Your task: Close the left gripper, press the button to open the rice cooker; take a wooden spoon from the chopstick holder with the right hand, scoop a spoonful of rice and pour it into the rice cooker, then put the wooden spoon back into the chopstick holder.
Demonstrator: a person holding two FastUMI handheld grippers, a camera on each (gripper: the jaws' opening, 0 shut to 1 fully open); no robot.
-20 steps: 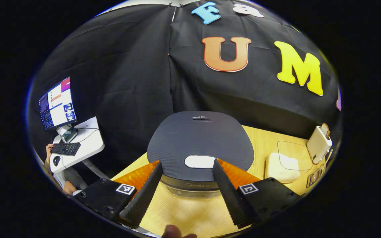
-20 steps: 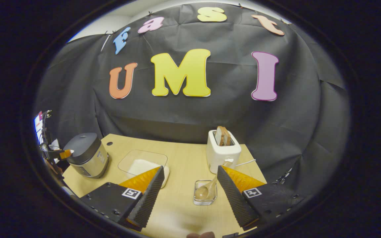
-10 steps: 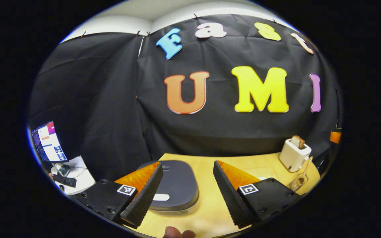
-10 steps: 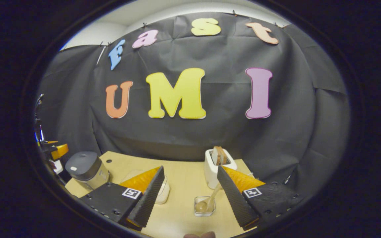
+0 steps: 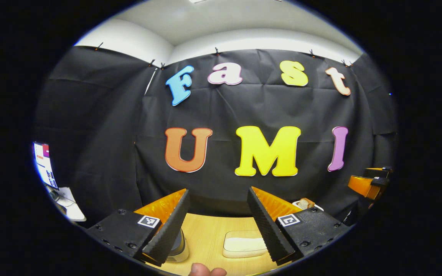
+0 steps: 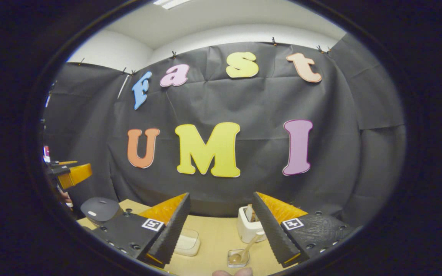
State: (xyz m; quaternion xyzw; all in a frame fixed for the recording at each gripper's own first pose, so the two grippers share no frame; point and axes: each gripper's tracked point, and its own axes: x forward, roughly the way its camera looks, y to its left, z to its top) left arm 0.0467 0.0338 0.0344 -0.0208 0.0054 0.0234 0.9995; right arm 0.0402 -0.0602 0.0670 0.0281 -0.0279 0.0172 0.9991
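Gaping wide with nothing between its fingers, the left gripper (image 5: 217,226) hangs high over the wooden table (image 5: 205,237), and a fingertip (image 5: 205,271) of the person holding it peeks in at the bottom edge of the left gripper view. Just past its left finger, the rice cooker (image 5: 177,247) is mostly hidden, only a sliver of its side visible. Between the fingers lies a lidded white container of rice (image 5: 244,244) on the table. Farther right, the toaster (image 5: 305,203) peeks over the right finger, and the other gripper shows at the far right edge.

Likewise spread and empty, the right gripper (image 6: 221,226) floats above the table (image 6: 213,237). Nearest between its fingers stands the clear chopstick holder (image 6: 238,258) with the wooden spoon (image 6: 244,251) leaning in it, bowl down. Beyond sit the rice container (image 6: 187,242) and the toaster (image 6: 248,228) with bread in its slot. Far left, the rice cooker (image 6: 100,209) has its lid shut, with the left gripper (image 6: 73,174) above it.
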